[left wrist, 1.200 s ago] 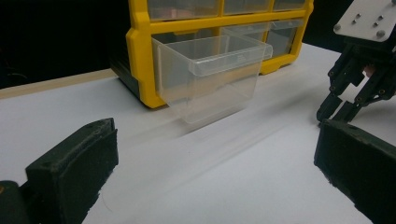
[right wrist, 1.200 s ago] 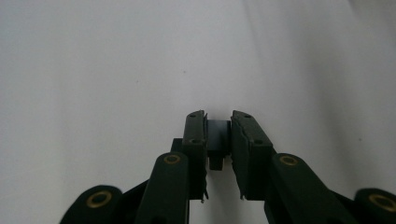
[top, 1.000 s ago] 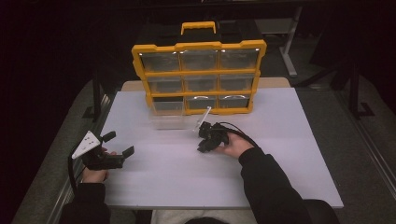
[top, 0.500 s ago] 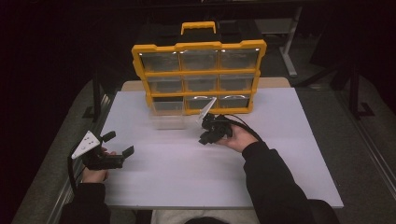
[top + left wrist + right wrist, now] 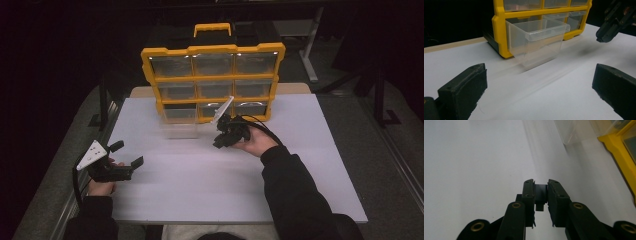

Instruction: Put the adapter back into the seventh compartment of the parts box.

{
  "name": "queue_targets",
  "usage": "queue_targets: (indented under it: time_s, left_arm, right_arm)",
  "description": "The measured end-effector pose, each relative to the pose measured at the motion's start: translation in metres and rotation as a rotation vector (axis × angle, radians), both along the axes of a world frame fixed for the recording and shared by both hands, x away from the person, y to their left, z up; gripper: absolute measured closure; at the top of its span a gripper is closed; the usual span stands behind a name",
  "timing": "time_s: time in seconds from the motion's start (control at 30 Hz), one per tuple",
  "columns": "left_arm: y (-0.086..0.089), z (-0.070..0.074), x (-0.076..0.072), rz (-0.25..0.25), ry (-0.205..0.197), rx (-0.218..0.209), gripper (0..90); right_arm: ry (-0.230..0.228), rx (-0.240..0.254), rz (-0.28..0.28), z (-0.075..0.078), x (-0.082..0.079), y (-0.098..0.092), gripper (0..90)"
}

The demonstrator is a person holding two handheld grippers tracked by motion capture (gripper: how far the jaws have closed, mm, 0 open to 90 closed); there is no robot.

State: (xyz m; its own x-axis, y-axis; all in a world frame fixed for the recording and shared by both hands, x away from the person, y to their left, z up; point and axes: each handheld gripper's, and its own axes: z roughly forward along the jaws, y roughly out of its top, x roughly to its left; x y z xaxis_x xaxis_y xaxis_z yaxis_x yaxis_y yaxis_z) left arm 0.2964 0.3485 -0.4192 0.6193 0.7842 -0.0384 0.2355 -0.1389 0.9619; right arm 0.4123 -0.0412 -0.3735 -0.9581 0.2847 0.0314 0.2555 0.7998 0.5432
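White table; block [image 5: 540, 194] (perhaps plastic) between right tongs [image 5: 541, 185]

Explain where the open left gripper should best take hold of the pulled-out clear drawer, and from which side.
Probably the flat lip along the front top edge of the clear drawer. It juts toward the left gripper, whose fingers stand apart. Come from the front, the open table side; the yellow organizer encloses its back.
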Motion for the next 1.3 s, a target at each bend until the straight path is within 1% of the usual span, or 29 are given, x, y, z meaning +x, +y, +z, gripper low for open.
queue_targets:
  time_s: [0.1,0.13,0.23,0.43,0.77,0.93,1.1,1.27,1.3]
  left_arm:
    - [0.0,0.0,0.0,0.0,0.0,0.001,0.0]
    - [0.0,0.0,0.0,0.0,0.0,0.002,0.0]
    - [0.0,0.0,0.0,0.0,0.0,0.001,0.0]
    - [0.0,0.0,0.0,-0.001,0.0,0.001,0.0]
    - [0.0,0.0,0.0,-0.001,0.0,0.001,0.0]
    - [0.0,0.0,0.0,0.0,-0.001,-0.001,0.0]
    - [0.0,0.0,0.0,-0.001,0.0,0.001,0.0]
    - [0.0,0.0,0.0,-0.001,-0.001,-0.002,0.0]
    - [0.0,0.0,0.0,-0.001,-0.001,-0.002,0.0]
  right_arm:
    - [-0.005,0.004,0.001,0.003,0.001,0.0,75.1]
    - [-0.012,0.006,0.005,0.007,0.001,0.001,75.1]
    - [-0.016,0.004,0.007,0.01,0.002,0.002,75.1]
    - [-0.023,0.016,0.009,0.02,0.004,0.004,75.1]
    - [-0.038,0.014,0.01,0.031,0.009,0.005,75.1]
    - [-0.044,0.006,0.014,0.036,0.01,0.007,75.0]
    - [-0.055,0.023,0.018,0.043,0.012,0.01,75.0]
    - [-0.062,0.018,0.022,0.048,0.014,0.014,75.1]
    - [-0.07,0.019,0.027,0.051,0.015,0.016,75.0]
